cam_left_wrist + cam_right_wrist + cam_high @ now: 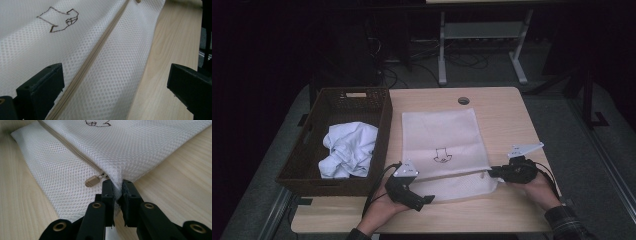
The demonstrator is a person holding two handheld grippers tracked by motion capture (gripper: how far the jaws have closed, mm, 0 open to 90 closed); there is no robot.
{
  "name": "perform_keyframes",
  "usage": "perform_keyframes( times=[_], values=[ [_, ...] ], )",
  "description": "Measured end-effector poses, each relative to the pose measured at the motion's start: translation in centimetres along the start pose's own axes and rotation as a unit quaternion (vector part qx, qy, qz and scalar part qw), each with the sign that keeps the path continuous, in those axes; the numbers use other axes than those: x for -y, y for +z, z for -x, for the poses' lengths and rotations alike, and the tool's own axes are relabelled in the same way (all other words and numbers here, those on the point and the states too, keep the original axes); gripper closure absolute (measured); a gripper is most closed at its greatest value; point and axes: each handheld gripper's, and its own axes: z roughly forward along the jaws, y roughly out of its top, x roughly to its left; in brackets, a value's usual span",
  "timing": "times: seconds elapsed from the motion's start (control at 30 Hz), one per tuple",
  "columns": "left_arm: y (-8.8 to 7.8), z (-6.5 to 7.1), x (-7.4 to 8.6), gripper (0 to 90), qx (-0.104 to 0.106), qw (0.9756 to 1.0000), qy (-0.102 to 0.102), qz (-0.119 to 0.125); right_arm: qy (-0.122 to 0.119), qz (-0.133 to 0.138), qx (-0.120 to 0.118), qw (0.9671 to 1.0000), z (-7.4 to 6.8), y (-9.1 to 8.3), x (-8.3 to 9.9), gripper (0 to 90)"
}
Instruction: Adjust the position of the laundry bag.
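The left claw (pixel 113 87) stands wide open, its two black jaws rising at the lower left and lower right. Between them lies a white mesh bag (pixel 112 65) on the pale wooden worktop (pixel 172 45). A beige zipper (pixel 100 50) runs diagonally across the bag. A dark outline drawing (pixel 60 21) sits at the upper left.

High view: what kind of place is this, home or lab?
Probably a lab or recording room, not a home: a lone wooden table with a cable hole, loose cables on the floor, a bare desk frame behind, dark surroundings.
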Motion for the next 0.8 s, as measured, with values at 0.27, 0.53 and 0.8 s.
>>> perform_keyframes(
  times=[0.27,0.53,0.8],
  values=[
    [0.8,0.5,-1.5,0.3,0.009,0.9999,0.007,0.01,-0.005,0.01,0.002,0.9999,-0.5,-0.2,-0.3,80.7],
    [1.5,1.0,-2.5,0.3,0.023,0.9995,0.015,0.012,-0.005,0.016,0.0,0.9999,-0.6,-0.2,-0.5,80.7],
    [2.7,1.9,-3.7,0.3,0.04,0.9989,0.023,0.01,-0.013,0.026,-0.003,0.9996,-1.1,-0.4,-0.8,80.8]
  ],
)
